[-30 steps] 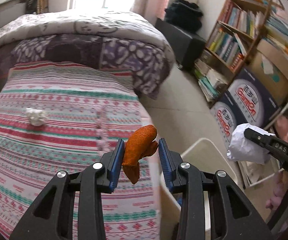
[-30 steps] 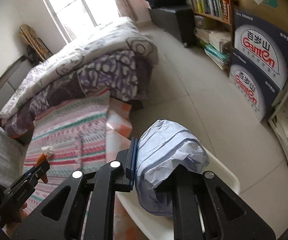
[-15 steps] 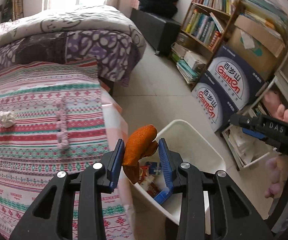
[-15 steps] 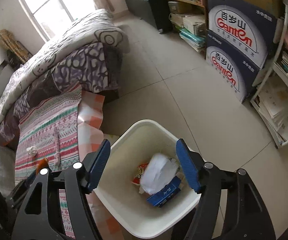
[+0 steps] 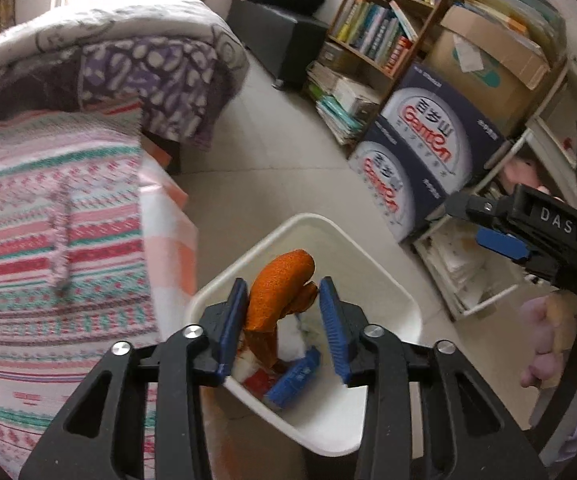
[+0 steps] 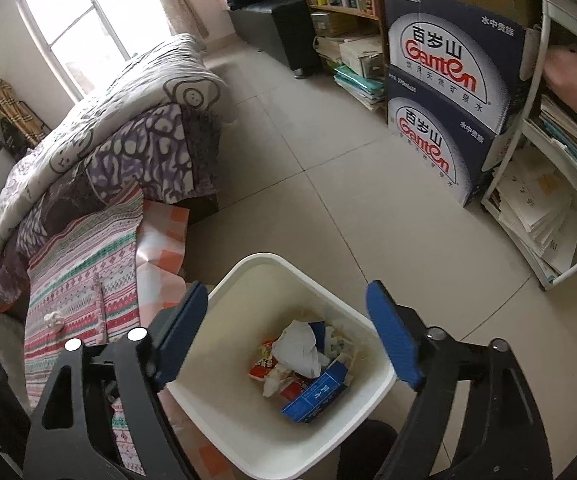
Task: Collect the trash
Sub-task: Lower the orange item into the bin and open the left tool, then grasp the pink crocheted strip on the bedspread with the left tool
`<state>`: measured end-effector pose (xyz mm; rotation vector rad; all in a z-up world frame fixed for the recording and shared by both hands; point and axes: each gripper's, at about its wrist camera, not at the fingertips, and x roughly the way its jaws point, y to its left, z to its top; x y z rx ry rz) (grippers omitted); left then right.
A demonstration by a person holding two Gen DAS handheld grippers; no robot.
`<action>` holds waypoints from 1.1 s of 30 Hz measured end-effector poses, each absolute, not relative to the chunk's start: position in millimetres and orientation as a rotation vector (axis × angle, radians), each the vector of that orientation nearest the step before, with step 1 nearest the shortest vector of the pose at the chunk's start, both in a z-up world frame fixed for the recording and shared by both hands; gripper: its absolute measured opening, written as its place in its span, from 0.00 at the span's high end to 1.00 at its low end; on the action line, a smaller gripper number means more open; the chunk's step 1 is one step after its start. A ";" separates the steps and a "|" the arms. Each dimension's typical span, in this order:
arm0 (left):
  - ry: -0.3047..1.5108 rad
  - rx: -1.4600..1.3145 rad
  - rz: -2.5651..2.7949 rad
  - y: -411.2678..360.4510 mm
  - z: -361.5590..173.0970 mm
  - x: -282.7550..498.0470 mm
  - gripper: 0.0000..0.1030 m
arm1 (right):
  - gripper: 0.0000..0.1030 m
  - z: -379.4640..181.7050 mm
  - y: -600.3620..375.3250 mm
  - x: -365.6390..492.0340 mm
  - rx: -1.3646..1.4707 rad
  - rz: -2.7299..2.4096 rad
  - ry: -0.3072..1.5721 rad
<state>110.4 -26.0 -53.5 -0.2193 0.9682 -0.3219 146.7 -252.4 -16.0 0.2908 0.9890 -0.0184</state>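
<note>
bed: striped knit blanket (image 5: 60,248) at left; small white crumpled tissue (image 6: 53,319) lies on it, well apart from the bin
left claw (image 5: 282,314): jaws have just been opening; curled orange peel (image 5: 278,292) sits between them, leaning on the left pad, gap at the right pad, above the bin
bin: white square plastic trash bin (image 6: 384,364) on floor beside bed; holds crumpled white paper (image 6: 298,350), blue carton (image 6: 316,394), red wrapper
right claw (image 6: 288,336): spread wide, jaws have just been opening, nothing between them, over the bin
</note>
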 end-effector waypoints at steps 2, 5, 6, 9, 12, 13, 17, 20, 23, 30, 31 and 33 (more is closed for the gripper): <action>0.970 -0.240 -0.336 -28.8 -54.3 110.7 0.40 | 0.19 -16.7 -254.6 146.8 0.297 -0.026 0.990; 0.973 -0.255 -0.347 -29.1 -54.4 112.2 0.38 | 0.18 -16.9 -257.1 146.4 0.302 -0.040 0.986; 0.977 -0.262 -0.342 -27.8 -55.2 113.2 0.37 | 0.17 -16.5 -258.0 146.3 0.305 -0.045 0.982; 0.992 -0.276 -0.325 -21.9 -59.1 115.6 0.36 | 0.14 -16.0 -259.4 146.0 0.311 -0.059 0.975; 0.995 -0.252 -0.273 -15.6 -61.0 118.0 0.31 | 0.12 -16.5 -260.0 146.4 0.304 -0.080 0.971; 0.991 -0.239 -0.244 -12.3 -61.2 118.8 0.27 | 0.11 -17.0 -259.8 146.7 0.299 -0.087 0.971; 0.998 -0.185 -0.101 6.0 -67.5 126.8 0.24 | 0.09 -20.3 -255.7 148.3 0.291 -0.089 0.982; 1.024 -0.161 0.009 28.7 -78.9 137.6 0.24 | 0.09 -23.9 -249.5 150.3 0.278 -0.078 0.998; 1.063 -0.180 0.104 58.9 -93.7 150.2 0.24 | 0.08 -26.1 -245.8 151.3 0.275 -0.070 1.008; 1.072 -0.201 0.228 109.5 -120.6 177.0 0.24 | 0.07 -32.7 -232.0 154.5 0.266 -0.049 1.035; 1.075 -0.197 0.235 114.0 -125.8 181.0 0.24 | 0.07 -33.3 -229.3 155.3 0.264 -0.044 1.038; 1.076 -0.186 0.240 117.2 -132.8 185.7 0.24 | 0.07 -33.2 -223.5 156.9 0.261 -0.036 1.041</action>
